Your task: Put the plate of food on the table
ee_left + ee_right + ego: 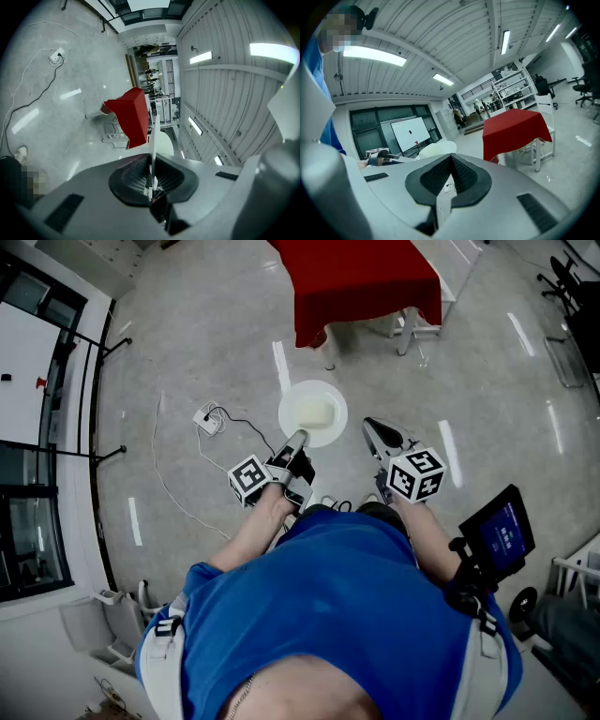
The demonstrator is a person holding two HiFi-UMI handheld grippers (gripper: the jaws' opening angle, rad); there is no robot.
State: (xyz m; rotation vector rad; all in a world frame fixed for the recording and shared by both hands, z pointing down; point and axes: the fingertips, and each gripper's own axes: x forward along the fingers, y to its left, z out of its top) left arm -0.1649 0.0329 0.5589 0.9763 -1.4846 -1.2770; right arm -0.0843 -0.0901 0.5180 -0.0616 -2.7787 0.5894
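A white plate (312, 412) carrying pale yellow food hangs over the grey floor, short of the red-clothed table (361, 282). My left gripper (298, 438) is shut on the plate's near rim. In the left gripper view the plate (152, 136) stands edge-on between the pads of the left gripper (151, 161), with the table (131, 117) beyond it. My right gripper (373, 426) floats just right of the plate, shut and empty. In the right gripper view the right gripper (451, 157) has its pads meeting, the plate (436, 149) is to its left, and the table (515, 129) is ahead on the right.
A power strip (208, 418) with a trailing cable lies on the floor at left. White chairs (417, 324) stand by the table. A dark screen on a stand (502, 531) is at my right. Glass walls and a black rail (89, 381) line the left side.
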